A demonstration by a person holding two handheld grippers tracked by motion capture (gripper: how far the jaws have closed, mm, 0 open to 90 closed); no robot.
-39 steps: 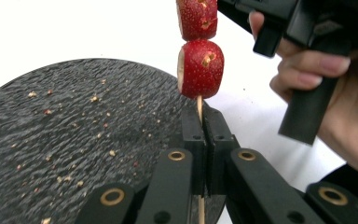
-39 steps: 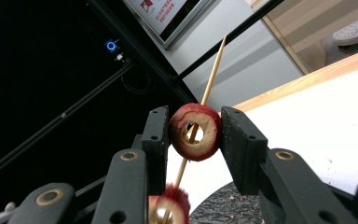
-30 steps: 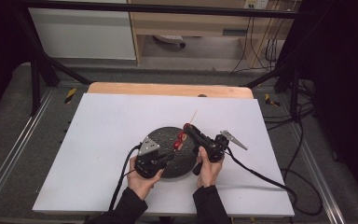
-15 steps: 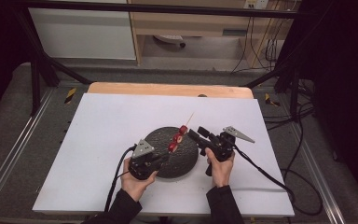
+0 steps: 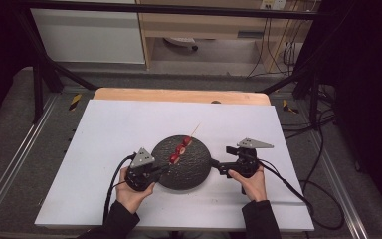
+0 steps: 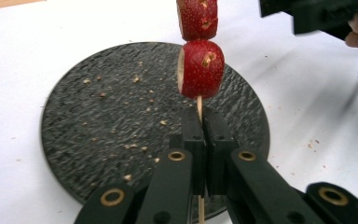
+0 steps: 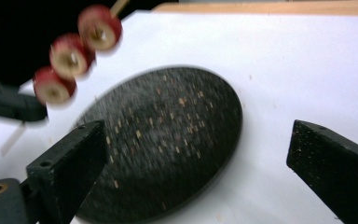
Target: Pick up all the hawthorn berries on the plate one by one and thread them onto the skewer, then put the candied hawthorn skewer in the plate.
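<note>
Your left gripper (image 6: 200, 140) has its jaws pinched on the bare end of the wooden skewer (image 6: 199, 105), holding the three red fruit slices (image 5: 179, 150) above the round black slate plate (image 5: 194, 172). That thin stick could pivot or slide between the pads, and a sudden tilt would likely send the slices sliding down toward the jaws or off the tip onto the plate. Your right gripper (image 5: 220, 166) sits at the plate's right edge, and its jaws have just been opening, spread wide with nothing between them. Crumbs dot the plate; the white table sheet (image 5: 104, 129) around it is bare, so nothing blocks a set-down.
</note>
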